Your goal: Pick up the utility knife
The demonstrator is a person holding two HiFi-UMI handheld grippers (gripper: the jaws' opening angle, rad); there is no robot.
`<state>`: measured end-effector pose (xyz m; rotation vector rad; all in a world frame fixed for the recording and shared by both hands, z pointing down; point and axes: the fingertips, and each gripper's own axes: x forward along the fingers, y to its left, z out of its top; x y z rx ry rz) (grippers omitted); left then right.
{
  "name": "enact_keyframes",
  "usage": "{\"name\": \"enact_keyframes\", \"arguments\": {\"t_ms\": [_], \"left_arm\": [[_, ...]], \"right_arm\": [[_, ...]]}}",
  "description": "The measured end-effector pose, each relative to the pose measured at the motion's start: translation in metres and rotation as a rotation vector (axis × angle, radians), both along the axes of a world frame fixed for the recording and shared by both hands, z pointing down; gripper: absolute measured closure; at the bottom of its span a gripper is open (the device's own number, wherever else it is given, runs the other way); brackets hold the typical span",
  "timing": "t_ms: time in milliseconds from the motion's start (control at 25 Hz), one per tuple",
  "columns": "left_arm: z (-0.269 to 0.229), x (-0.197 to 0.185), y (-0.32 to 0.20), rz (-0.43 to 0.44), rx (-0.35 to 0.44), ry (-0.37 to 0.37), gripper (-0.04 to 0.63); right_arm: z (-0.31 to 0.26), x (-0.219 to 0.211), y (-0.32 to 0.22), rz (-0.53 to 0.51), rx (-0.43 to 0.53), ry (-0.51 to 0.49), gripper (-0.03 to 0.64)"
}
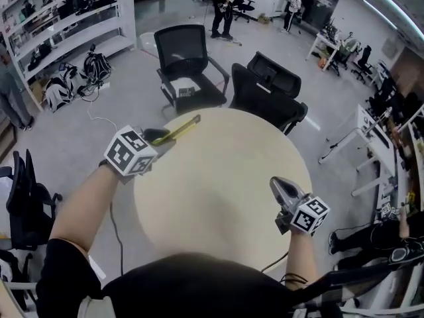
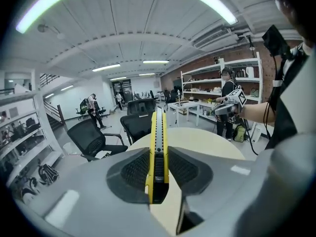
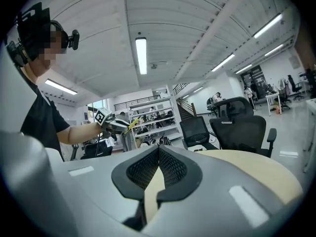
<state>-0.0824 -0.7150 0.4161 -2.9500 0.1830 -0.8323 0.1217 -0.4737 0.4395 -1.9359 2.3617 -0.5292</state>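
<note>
My left gripper [image 1: 161,138] is shut on the yellow utility knife [image 1: 181,130] and holds it in the air above the far left edge of the round beige table [image 1: 218,177]. In the left gripper view the knife [image 2: 159,125] stands on edge, clamped between the jaws of the left gripper [image 2: 159,156], its long end pointing away. My right gripper [image 1: 278,184] hangs over the table's right side, shut with nothing in it. Its jaws meet at the tips in the right gripper view [image 3: 158,150]. From there the left gripper [image 3: 114,124] and the knife [image 3: 131,124] show at the left.
Black office chairs [image 1: 192,71] [image 1: 268,91] stand just beyond the table's far edge. White shelving [image 1: 66,25] lines the left wall, with bags [image 1: 79,75] on the floor. People stand far back [image 1: 225,5]. Desks [image 1: 377,124] are at the right.
</note>
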Motion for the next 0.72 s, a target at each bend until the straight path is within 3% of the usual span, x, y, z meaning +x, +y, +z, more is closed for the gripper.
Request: {"name": "enact_keyframes", "arguments": {"t_ms": [360, 720], "left_arm": [[-0.017, -0.135, 0.061, -0.09, -0.056, 0.15, 0.48], [-0.057, -0.156, 0.151, -0.219, -0.043, 0.289, 0.48]], "right_arm": [[-0.031, -0.087, 0.044, 0.023, 0.054, 0.029, 0.601], [-0.046, -0.081, 0.086, -0.106, 0.077, 0.03, 0.601]]}}
